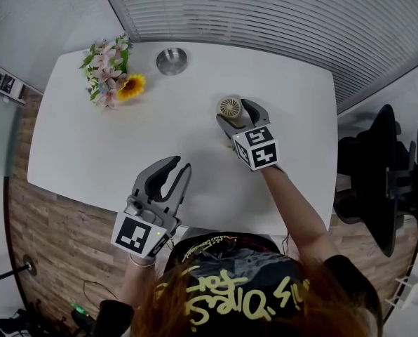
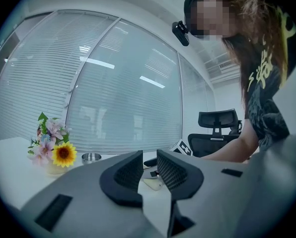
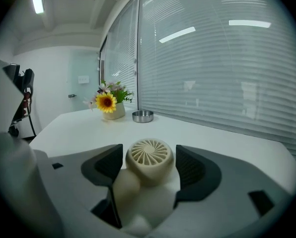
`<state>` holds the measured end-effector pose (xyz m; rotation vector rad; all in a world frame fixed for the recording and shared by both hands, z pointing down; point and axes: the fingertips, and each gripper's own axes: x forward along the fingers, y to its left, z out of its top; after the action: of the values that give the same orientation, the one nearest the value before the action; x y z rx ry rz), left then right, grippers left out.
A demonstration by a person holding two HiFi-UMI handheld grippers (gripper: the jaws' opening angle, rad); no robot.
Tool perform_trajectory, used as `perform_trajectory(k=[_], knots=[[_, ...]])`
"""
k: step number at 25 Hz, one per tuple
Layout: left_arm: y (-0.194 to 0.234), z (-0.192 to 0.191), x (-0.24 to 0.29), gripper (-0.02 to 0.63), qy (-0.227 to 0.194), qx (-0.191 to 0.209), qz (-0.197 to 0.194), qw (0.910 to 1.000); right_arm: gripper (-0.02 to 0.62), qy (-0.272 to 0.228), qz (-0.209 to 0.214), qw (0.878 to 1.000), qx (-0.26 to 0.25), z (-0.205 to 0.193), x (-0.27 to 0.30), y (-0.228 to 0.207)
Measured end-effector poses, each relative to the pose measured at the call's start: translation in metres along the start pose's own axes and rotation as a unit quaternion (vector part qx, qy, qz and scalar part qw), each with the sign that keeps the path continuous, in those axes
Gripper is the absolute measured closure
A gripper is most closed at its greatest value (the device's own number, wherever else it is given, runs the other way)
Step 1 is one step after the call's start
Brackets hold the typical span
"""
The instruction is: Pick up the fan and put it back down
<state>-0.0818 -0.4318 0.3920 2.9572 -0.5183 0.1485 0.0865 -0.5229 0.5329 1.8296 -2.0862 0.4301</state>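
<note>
**Head view.** The small cream plastic fan with a round slatted head (image 1: 230, 107) is at about 1 o'clock on the white bench (image 1: 90, 146). Its grille faces up, and it lies between the jaws of my right hand-held gripper (image 1: 237, 115). My left hand-held gripper (image 1: 181, 164) hangs at 6 o'clock by the near edge. The sunflower bouquet (image 1: 111, 72) at 10 o'clock and the round steel dish (image 1: 172, 60) at 12 o'clock are both well apart from the fan.

**Left gripper view.** The jaws of the left hand-held gripper (image 2: 149, 155) stand a little apart with nothing between them. I see no hazard here unless I swing this arm across the other.

**Right gripper view.** The right hand-held gripper (image 3: 149, 155) is closed on the fan (image 3: 149, 182). The fan's body fills the space between the pads and the round head reaches the tips. I cannot tell whether it is clear of the bench (image 3: 227, 148).

Risks, as I judge them:
- **Slipping:** the plastic is smooth and rounded and the head is the heavy end, so the fan may pivot or slide out on the lift.
- **Cracking:** squeezing harder could crack the shell.
- **Set-down:** a tilted release would let it roll, and a fast descent would knock the grille on the bench.
</note>
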Motion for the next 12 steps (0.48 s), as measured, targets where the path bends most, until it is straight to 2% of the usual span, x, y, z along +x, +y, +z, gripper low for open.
perform_trajectory(k=[5, 12], knots=[[-0.017, 0.008, 0.006, 0.532, -0.010, 0.011, 0.011, 0.9998, 0.279, -0.010, 0.021, 1.000, 0.007, 0.005, -0.008, -0.001], [-0.054, 0.013, 0.010, 0.532, -0.002, 0.018, 0.017, 0.9997, 0.279, -0.066, 0.042, 0.997, 0.008, 0.032, -0.056, -0.002]])
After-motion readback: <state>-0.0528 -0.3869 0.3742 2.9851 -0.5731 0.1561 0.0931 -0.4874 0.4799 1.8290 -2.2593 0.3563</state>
